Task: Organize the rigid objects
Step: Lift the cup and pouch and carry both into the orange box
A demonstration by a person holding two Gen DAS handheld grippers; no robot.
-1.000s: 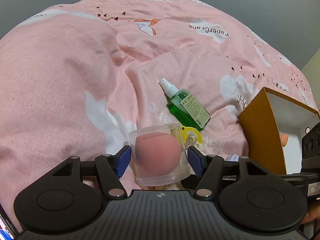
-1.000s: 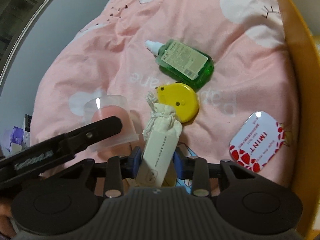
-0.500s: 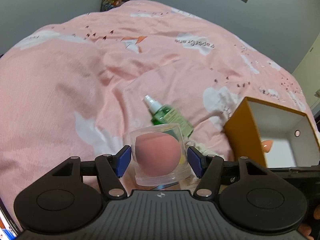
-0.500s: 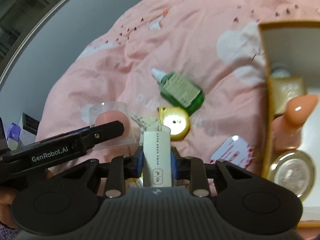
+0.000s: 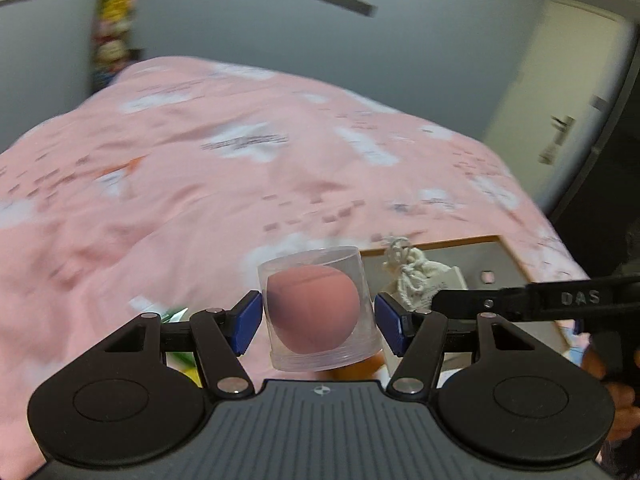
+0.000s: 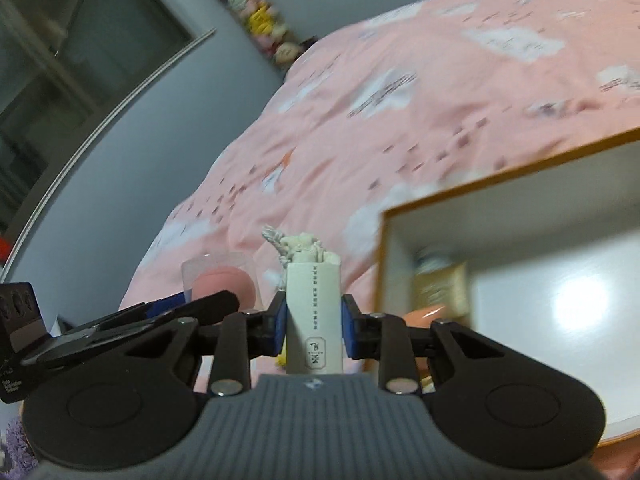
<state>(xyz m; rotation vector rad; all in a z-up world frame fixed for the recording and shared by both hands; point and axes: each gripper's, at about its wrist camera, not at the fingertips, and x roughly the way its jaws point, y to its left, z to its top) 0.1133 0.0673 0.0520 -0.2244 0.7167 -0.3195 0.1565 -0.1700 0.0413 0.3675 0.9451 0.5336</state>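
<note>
My left gripper [image 5: 318, 316] is shut on a clear round case with a pink sponge [image 5: 314, 312] and holds it in the air above the pink bed. My right gripper [image 6: 314, 328] is shut on a white drawstring pouch with a paper sleeve [image 6: 314, 316], lifted beside the open orange-edged box [image 6: 500, 192]. The pouch [image 5: 412, 276] and the box [image 5: 460, 246] also show in the left wrist view, right of the case. The case also shows in the right wrist view [image 6: 224, 280], at left.
The pink bedspread [image 5: 200, 180] fills the ground. The box holds a gold carton [image 6: 440, 288] and an orange item [image 6: 420, 314]. A green bottle's edge [image 5: 174, 314] peeks behind my left finger. A door [image 5: 560, 100] and grey wall stand behind.
Both grippers have risen and tilted up with their loads. The bed items have dropped out of view, and the box now sits close by the right gripper.
</note>
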